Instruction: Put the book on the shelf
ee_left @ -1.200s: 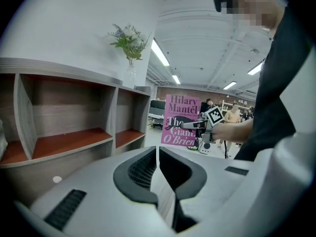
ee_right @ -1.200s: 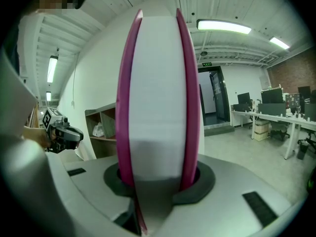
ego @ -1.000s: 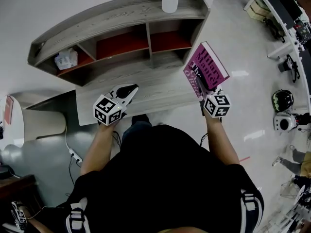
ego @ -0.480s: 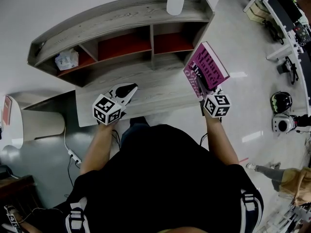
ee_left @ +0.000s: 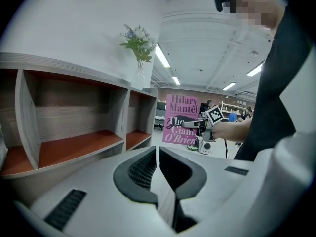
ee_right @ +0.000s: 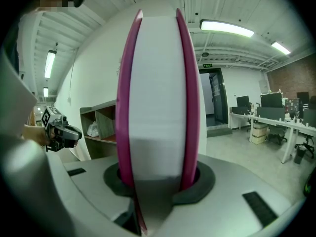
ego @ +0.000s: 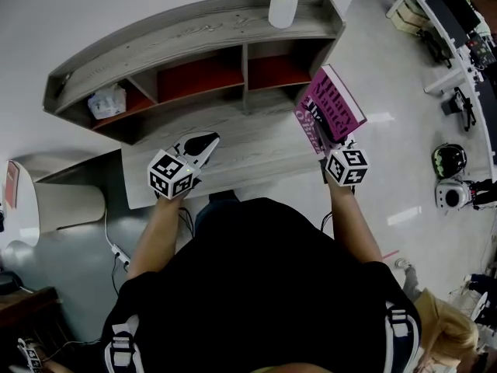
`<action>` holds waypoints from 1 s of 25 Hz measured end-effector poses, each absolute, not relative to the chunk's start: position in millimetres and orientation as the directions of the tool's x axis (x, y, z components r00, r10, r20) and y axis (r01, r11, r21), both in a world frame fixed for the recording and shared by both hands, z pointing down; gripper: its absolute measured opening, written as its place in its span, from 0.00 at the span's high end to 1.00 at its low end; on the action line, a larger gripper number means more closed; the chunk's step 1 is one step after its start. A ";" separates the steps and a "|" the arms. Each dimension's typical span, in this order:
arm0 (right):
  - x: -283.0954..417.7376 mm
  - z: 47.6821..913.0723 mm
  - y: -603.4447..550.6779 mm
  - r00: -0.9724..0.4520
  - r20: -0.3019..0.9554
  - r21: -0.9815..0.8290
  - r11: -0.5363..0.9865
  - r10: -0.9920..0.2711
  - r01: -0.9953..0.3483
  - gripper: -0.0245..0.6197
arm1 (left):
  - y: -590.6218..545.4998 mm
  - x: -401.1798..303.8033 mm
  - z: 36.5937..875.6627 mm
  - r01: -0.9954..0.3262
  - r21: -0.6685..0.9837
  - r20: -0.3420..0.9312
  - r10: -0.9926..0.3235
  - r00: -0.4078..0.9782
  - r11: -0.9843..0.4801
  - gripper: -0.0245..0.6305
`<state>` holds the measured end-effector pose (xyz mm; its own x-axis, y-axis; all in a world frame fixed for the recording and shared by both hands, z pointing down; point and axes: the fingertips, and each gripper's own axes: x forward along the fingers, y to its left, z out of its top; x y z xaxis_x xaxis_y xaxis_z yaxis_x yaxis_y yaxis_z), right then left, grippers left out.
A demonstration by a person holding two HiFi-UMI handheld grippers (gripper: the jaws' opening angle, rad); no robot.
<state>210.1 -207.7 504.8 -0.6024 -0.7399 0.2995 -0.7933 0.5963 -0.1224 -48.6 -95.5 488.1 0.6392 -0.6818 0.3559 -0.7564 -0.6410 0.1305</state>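
Observation:
A magenta book (ego: 330, 109) with white pages stands upright over the right end of the grey wooden desk top (ego: 248, 142). My right gripper (ego: 330, 134) is shut on its lower edge. In the right gripper view the book's page edge (ee_right: 158, 93) fills the middle, and both pads press on its covers. The shelf (ego: 194, 22) stands at the back of the desk, with three red-floored compartments; the right one (ego: 276, 68) lies just left of the book. My left gripper (ego: 208, 141) hovers over the desk's front middle, shut and empty (ee_left: 157, 154). It also sees the book (ee_left: 181, 118).
A white vase with a plant (ego: 283, 6) stands on the shelf top at the right. A tissue packet (ego: 106, 101) lies in the left compartment. Helmets (ego: 450, 162) lie on the floor at the right, with office desks (ego: 458, 22) beyond.
Both grippers and the book keep their places. Only the head view has shifted slightly, and a person has walked through the lower right corner.

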 end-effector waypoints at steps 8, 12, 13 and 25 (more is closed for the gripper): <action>203.1 504.0 -214.9 -0.590 0.302 -0.132 0.580 -0.749 -0.804 0.73 | -105.0 -61.5 488.1 -0.749 0.134 0.356 -0.674 0.647 -0.649 0.93; 200.0 505.0 -221.0 -0.584 0.306 -0.131 0.575 -0.752 -0.808 0.73 | -110.8 -67.9 490.2 -0.748 0.137 0.359 -0.671 0.648 -0.649 0.93; 199.7 504.8 -221.9 -0.582 0.306 -0.131 0.573 -0.753 -0.809 0.73 | -111.9 -69.0 490.6 -0.747 0.139 0.360 -0.669 0.650 -0.650 0.93; 194.3 509.0 -231.9 -0.562 0.319 -0.129 0.553 -0.763 -0.823 0.73 | -128.0 -73.5 493.1 -0.730 0.146 0.364 -0.650 0.667 -0.668 0.93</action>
